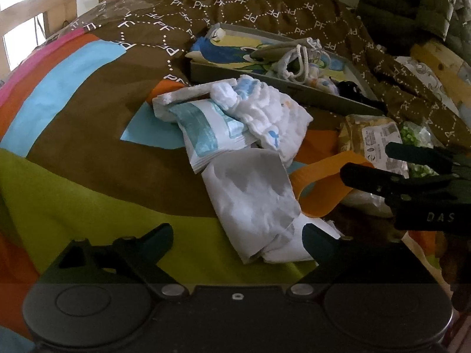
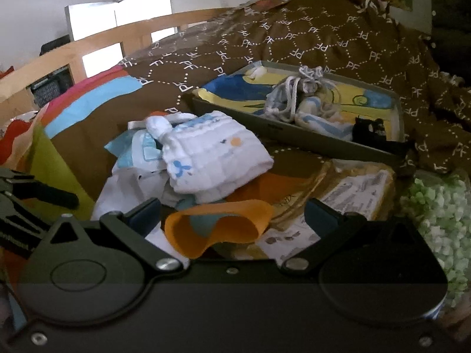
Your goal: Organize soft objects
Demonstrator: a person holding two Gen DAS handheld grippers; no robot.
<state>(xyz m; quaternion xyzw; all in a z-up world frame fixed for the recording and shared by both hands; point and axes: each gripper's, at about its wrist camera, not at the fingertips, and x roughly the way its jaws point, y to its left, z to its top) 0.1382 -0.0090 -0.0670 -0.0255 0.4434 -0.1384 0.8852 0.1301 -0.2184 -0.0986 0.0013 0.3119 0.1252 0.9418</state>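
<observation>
A pile of soft cloths lies on the bed: a knotted white muslin [image 1: 259, 103] [image 2: 212, 153], a folded teal-and-white cloth [image 1: 212, 135] and a grey-and-white cloth [image 1: 250, 194]. My left gripper [image 1: 237, 236] stands wide open around the near end of the grey-and-white cloth, with its pads not pressing it. An orange band [image 1: 321, 188] [image 2: 217, 226] curls in a loop between the spread fingers of my right gripper [image 2: 232, 210], which is open. In the left wrist view the right gripper [image 1: 371, 161] reaches in from the right, over the band.
A grey tray [image 1: 323, 94] [image 2: 265, 129] behind the pile holds a drawstring bag [image 1: 294, 58] [image 2: 285, 97] and small cloths. A yellow packet [image 2: 353, 194] and a bag of green foam bits [image 2: 441, 211] lie to the right. A wooden bed rail [image 2: 88, 47] runs along the far left.
</observation>
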